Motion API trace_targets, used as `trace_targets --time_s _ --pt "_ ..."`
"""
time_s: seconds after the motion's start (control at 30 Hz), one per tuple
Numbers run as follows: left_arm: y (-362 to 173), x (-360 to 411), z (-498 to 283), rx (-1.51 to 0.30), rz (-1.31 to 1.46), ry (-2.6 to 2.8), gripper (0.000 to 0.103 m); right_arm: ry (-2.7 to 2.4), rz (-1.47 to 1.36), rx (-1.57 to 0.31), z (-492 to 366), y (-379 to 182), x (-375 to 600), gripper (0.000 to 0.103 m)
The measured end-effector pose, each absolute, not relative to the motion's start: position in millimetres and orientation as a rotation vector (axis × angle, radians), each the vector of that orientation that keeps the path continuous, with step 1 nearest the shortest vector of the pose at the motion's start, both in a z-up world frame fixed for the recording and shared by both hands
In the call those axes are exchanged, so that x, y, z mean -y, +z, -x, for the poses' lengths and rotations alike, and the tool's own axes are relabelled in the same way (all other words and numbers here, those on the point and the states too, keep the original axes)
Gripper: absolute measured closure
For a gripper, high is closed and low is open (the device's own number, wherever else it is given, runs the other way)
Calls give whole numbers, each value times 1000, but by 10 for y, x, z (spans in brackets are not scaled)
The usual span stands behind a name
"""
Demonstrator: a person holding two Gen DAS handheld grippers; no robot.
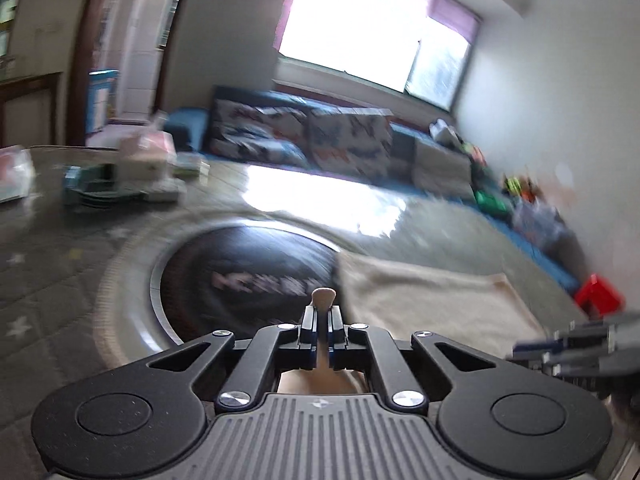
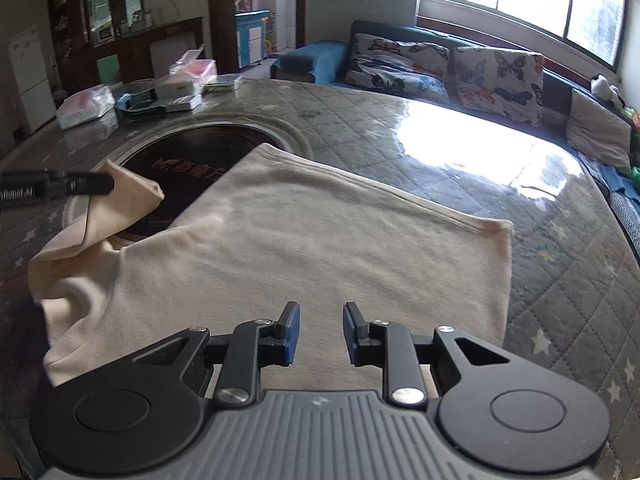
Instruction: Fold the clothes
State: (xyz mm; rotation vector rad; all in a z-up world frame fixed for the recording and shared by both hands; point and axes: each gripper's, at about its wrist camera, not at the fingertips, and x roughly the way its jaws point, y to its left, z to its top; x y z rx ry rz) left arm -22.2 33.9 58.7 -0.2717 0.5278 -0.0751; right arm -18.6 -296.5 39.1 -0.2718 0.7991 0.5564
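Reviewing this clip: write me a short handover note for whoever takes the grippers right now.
Left gripper: shut on a sleeve of the cream shirt, lifted over the dark round plate.
Right gripper: open, empty, above the shirt's body.
The shirt lies mostly flat on the quilted table.
Done: sleeve gripped.
Left: likely fold the sleeve inward, then fold the body.
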Motion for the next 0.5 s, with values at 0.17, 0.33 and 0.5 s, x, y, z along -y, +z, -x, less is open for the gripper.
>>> trace_targets --time_s 0.17,0.33,0.5 --pt "734 -776 502 -456 332 39 98 635 333 -782 308 431 2696 79" --pt "751 -1183 800 -401 393 146 98 715 376 -762 417 434 2416 78" --pt "580 -1427 963 -413 470 212 98 783 406 -747 453 380 2094 78"
